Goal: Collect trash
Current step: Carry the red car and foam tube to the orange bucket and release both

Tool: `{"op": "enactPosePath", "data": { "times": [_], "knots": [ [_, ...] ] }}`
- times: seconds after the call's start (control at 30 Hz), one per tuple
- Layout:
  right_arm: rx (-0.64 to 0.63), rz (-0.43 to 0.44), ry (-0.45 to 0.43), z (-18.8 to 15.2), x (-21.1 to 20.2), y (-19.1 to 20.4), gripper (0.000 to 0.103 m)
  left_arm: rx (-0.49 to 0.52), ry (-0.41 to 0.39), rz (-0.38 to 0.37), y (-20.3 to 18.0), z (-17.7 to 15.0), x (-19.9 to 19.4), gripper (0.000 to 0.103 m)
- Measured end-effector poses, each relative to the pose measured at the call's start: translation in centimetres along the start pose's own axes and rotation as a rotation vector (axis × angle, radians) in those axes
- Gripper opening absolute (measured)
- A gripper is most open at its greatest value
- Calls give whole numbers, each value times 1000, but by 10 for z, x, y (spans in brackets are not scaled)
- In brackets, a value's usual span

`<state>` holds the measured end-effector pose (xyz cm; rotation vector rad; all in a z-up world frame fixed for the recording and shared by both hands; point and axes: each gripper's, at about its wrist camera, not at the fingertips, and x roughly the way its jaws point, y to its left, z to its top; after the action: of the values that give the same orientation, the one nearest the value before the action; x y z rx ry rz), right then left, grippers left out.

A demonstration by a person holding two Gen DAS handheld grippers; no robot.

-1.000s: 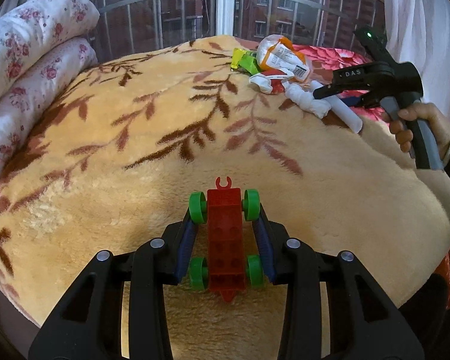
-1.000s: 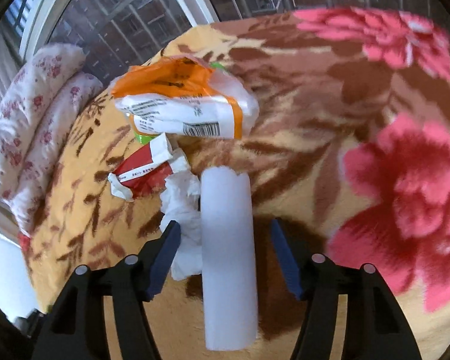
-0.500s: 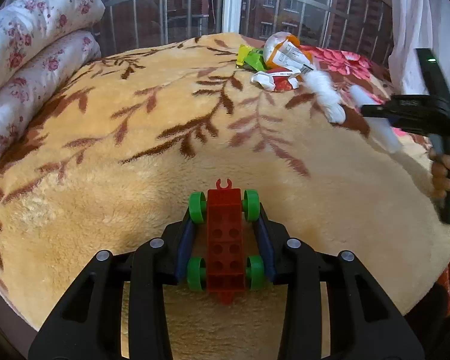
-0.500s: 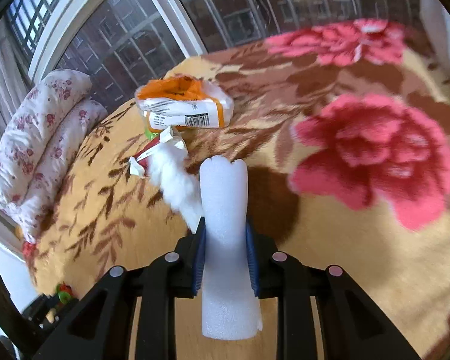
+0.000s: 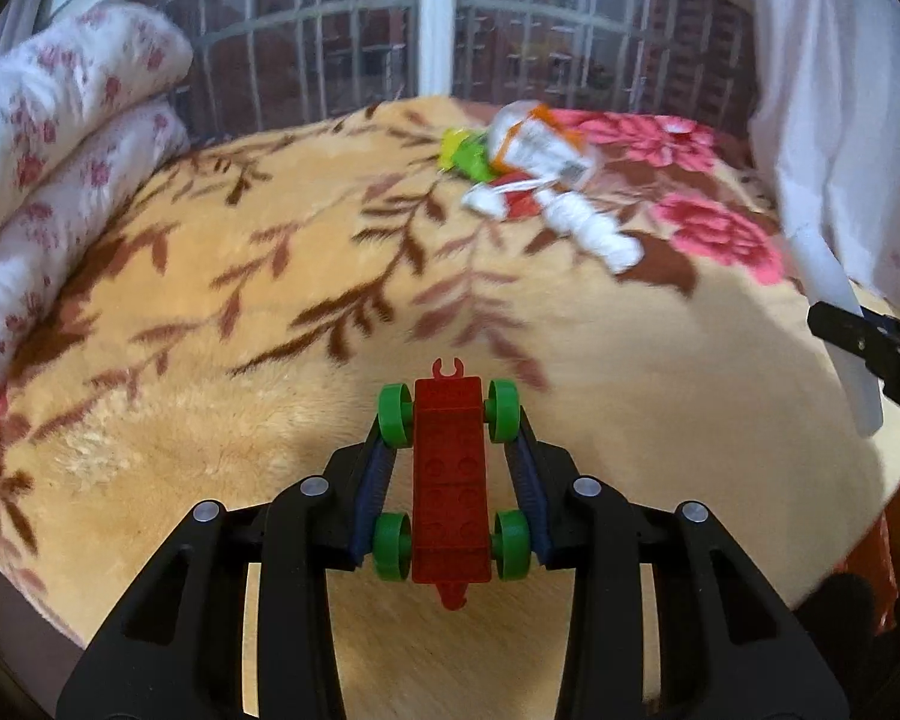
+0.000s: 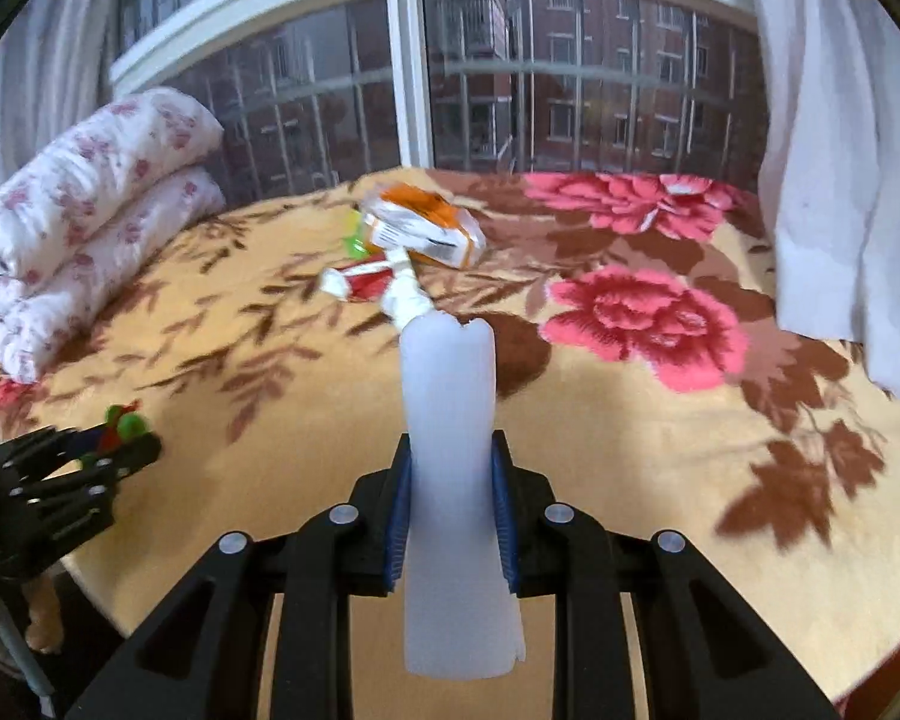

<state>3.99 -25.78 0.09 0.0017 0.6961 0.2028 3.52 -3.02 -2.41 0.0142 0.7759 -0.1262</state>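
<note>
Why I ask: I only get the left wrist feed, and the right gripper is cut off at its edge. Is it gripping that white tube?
Observer: Yes. The right gripper is shut on the white foam tube, with a blue pad pressed against each side.
Operator: Where along it?
Observer: Around mid-length. The tube's far end, which is ragged and notched, sticks out well past the fingertips.
</note>
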Motion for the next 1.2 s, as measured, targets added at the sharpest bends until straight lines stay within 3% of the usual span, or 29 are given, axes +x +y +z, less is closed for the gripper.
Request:
{"op": "enactPosePath", "data": {
  "times": [0.33, 0.57, 0.87, 1.2],
  "knots": [
    [12, 108, -12, -67, -79, 35, 26, 56, -45, -57, -23, -48, -71, 37],
    [-31, 142, 61, -128, -102, 51, 26, 156, -1, -16, -31, -106, -93, 37],
    [-51, 170, 206, -187, -93, 63, 27, 234, 115, -39, -38, -163, -84, 37],
    [-120, 211, 381, -215, -32, 84, 28, 258, 307, -30, -39, -194, -20, 37]
  ]
}}
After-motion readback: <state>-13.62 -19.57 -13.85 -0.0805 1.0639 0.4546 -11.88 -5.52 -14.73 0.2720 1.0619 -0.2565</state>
